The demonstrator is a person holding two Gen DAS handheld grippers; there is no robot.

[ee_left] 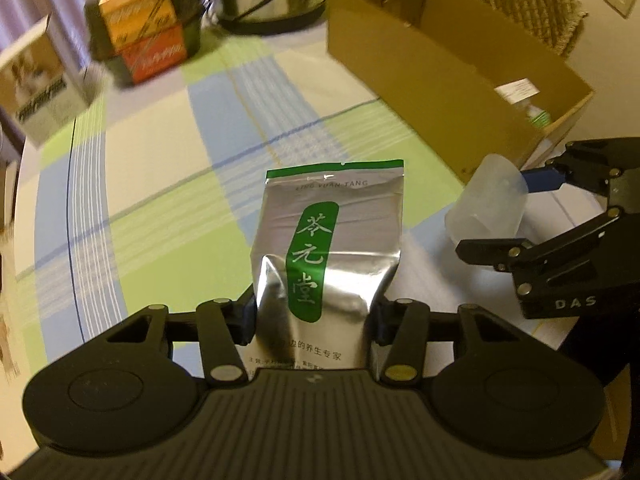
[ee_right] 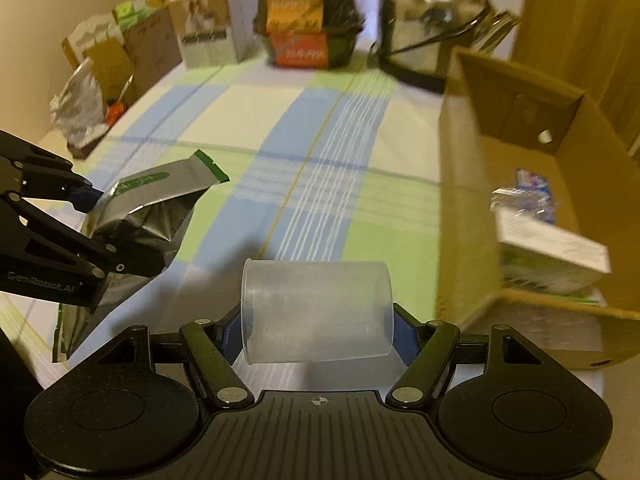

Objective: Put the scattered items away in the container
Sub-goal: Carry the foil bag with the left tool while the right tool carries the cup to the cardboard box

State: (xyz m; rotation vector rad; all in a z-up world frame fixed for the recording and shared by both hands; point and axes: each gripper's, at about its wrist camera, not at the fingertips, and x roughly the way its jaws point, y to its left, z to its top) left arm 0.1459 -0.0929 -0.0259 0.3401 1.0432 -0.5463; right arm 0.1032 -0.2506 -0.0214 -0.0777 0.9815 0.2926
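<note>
Only in right view: packets inside box [ee_right: 472, 216]. Pouch [ee_left: 326, 248] clamped in left hand-held gripper [ee_left: 316, 316]. Cup [ee_right: 318, 312] clamped in right hand-held gripper [ee_right: 318, 330], beside box.

The silver foil pouch with a green label [ee_left: 326, 248] is glossy and creased. The translucent plastic cup [ee_right: 318, 312] looks frosted and smooth. The brown cardboard box [ee_left: 432, 68] is matt (plain paperboard). A checked woven cloth [ee_left: 168, 184] covers the bench; the steel pot [ee_right: 430, 24] shines like a mirror.
</note>
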